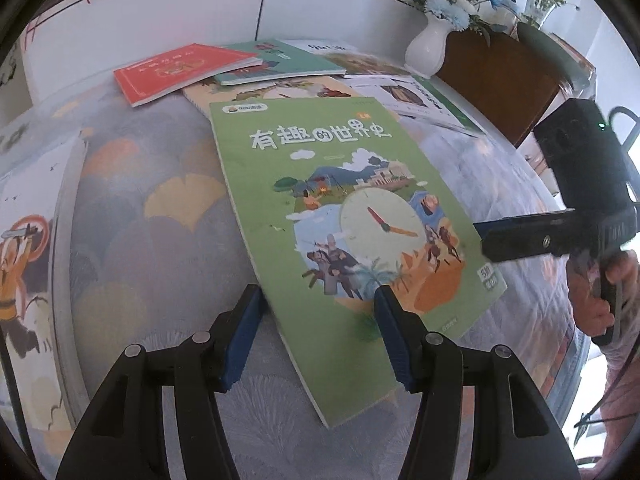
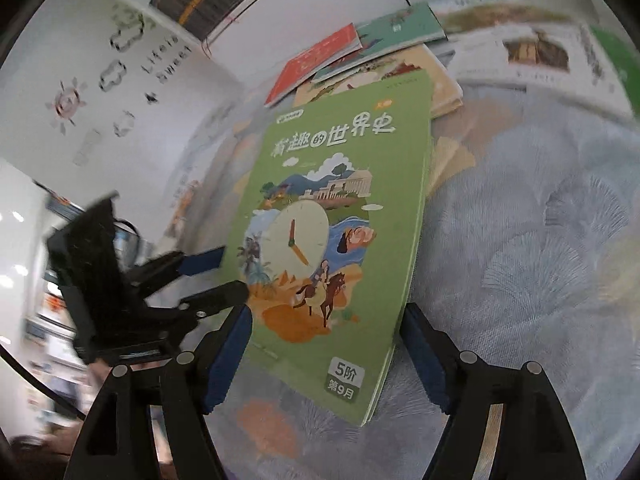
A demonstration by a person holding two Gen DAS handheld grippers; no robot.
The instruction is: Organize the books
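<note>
Tablecloth (image 1: pixel 160 248) w/ grey-blue fan pattern. Green clock-cover book (image 1: pixel 340 216) lies flat mid-cloth; red book (image 1: pixel 176 72) & teal book (image 1: pixel 276 60) beyond its top edge, white vase (image 1: pixel 426 50) further right. Left gripper (image 1: pixel 316 336) jaws apart, straddling book's near left corner, no clamp. Right gripper (image 2: pixel 324 356) open, astride book's bottom right corner.

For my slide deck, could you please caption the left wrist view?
Left tool open over the near edge of a green book lying on the patterned tablecloth.

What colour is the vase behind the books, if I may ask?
White vase; left wrist view.
</note>
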